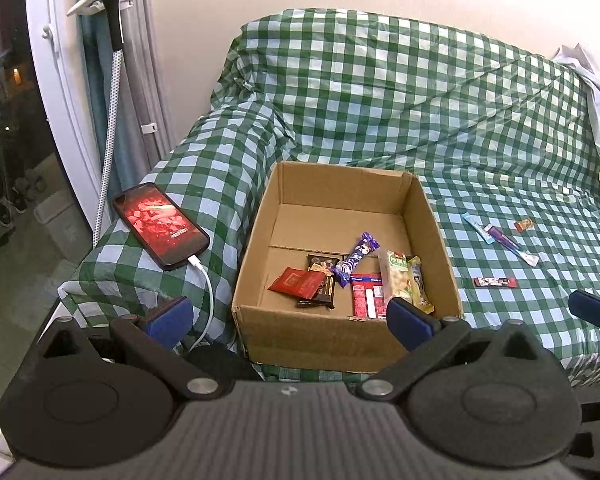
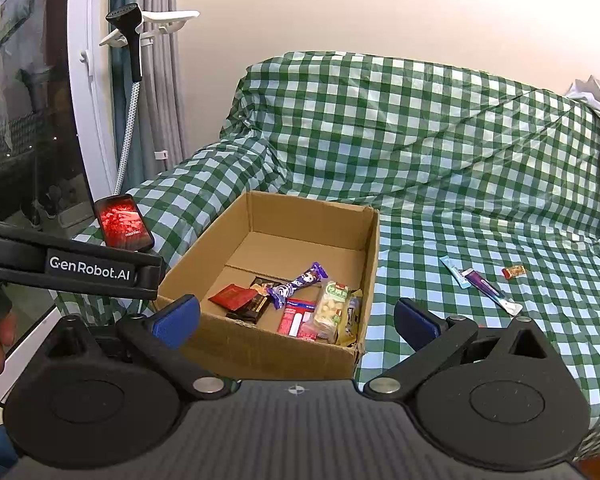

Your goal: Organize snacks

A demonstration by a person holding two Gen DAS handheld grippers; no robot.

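Observation:
An open cardboard box (image 1: pixel 332 196) (image 2: pixel 372 248) sits on a green checked cloth and holds several snack packets, among them a purple bar (image 1: pixel 356 258) (image 2: pixel 298 284), a red packet (image 1: pixel 298 282) (image 2: pixel 234 295) and a nut bar (image 1: pixel 396 280) (image 2: pixel 332 308). To the right of the box on the cloth lie a light blue stick (image 1: pixel 476 228) (image 2: pixel 454 272), a purple stick (image 1: pixel 512 244) (image 2: pixel 490 290), a small orange sweet (image 1: pixel 523 225) (image 2: pixel 513 271) and a dark bar (image 1: pixel 495 281). My left gripper (image 1: pixel 290 318) is open and empty in front of the box. My right gripper (image 2: pixel 298 320) is open and empty, near the box's front right corner.
A phone (image 1: pixel 160 226) (image 2: pixel 123 222) with a lit red screen lies on the covered armrest, its white cable (image 1: pixel 208 300) plugged in. A garment steamer head and hose (image 1: pixel 108 64) hang at the left by the curtain and glass door. White cloth (image 1: pixel 596 92) lies at the far right.

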